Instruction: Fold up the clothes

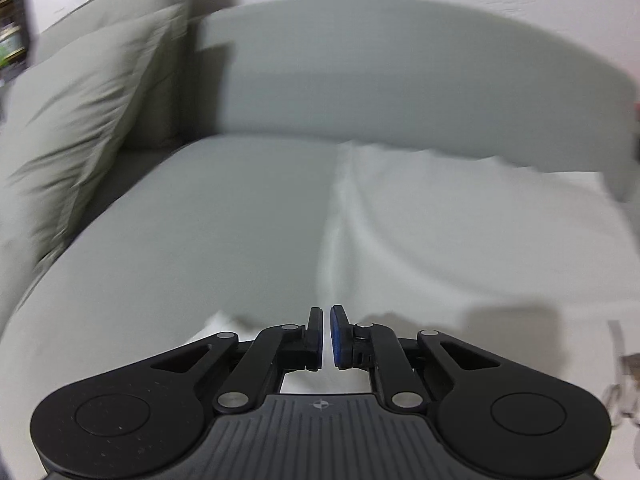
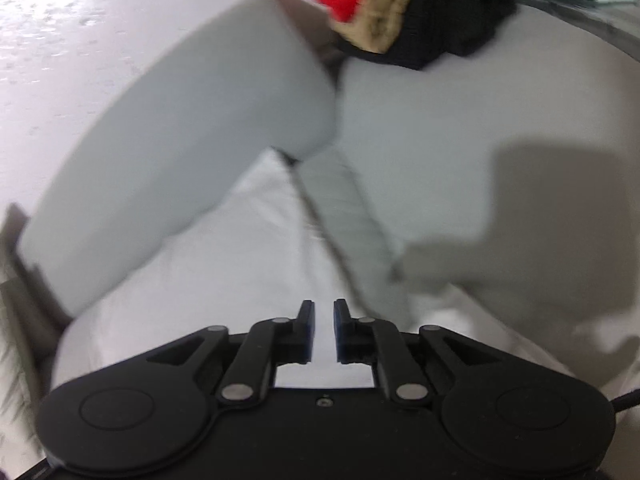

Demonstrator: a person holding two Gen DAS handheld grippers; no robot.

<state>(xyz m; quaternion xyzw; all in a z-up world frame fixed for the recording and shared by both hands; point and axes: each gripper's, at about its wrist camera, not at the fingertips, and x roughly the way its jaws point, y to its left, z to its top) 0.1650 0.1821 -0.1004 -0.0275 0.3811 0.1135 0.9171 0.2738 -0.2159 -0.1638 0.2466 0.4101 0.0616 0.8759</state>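
A white cloth point(image 1: 460, 240) lies spread on the grey sofa seat point(image 1: 180, 240), with a soft ridge running from the back cushion down toward my left gripper point(image 1: 326, 312). That gripper hovers over the cloth's near edge. Its blue pads stand a narrow gap apart, and only white fabric shows through the gap. In the right wrist view the same white cloth point(image 2: 248, 248) fills the lower middle. My right gripper point(image 2: 324, 306) hangs above it, slightly open with nothing pinched. A grey ribbed strip point(image 2: 348, 208) runs diagonally along the cloth's right side.
A grey back cushion point(image 1: 400, 80) bounds the seat at the rear, and a pale pillow point(image 1: 72, 120) leans at the left. A heap of red, tan and black clothes point(image 2: 420, 12) sits at the far end of the sofa. Thin cables point(image 1: 624, 364) lie at the right edge.
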